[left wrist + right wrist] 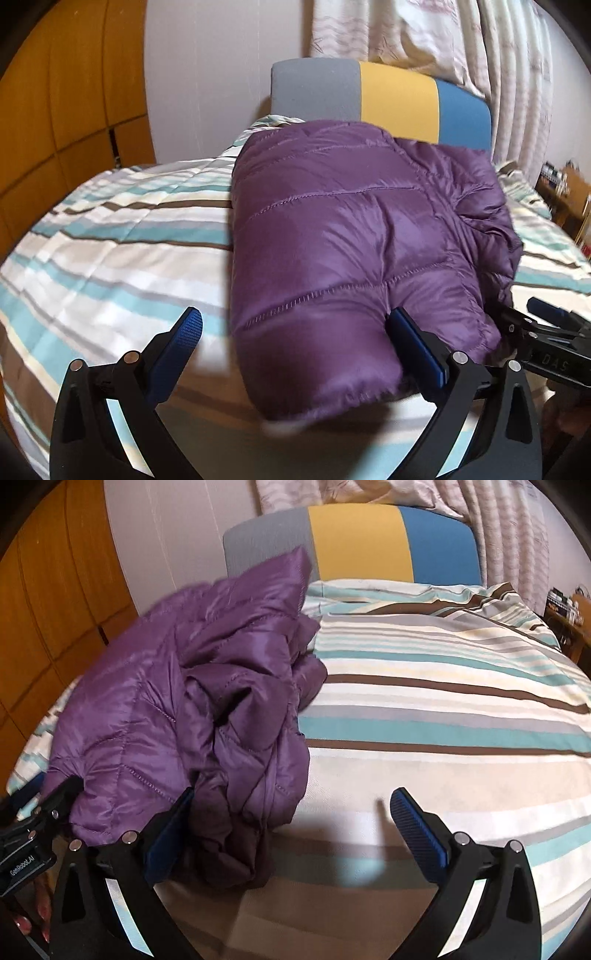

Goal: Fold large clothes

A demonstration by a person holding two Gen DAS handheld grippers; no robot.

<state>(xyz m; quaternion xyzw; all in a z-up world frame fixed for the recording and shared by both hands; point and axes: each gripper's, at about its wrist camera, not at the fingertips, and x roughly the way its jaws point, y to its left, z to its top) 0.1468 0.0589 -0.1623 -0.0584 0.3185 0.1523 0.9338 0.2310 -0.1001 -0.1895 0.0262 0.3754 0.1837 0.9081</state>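
A purple quilted puffer jacket (343, 236) lies folded into a bulky bundle on the striped bedcover (110, 236). My left gripper (295, 332) is open at the bundle's near end. Its right finger (413, 343) presses against the fabric and its left finger (184, 336) stands over the bedcover. In the right wrist view the jacket (155, 709) sits on the left, with crumpled folds along its right side. My right gripper (293, 812) is open, its left finger (173, 819) touching those folds and its right finger (413, 823) over bare bedcover (443, 701). Each gripper shows at the edge of the other's view.
A grey, yellow and blue headboard (391, 92) stands at the far end of the bed, with patterned curtains (424, 33) behind it. Wooden wardrobe doors (66, 110) fill the left. A wooden shelf (569, 620) stands far right. A hand (33, 919) shows at the lower left.
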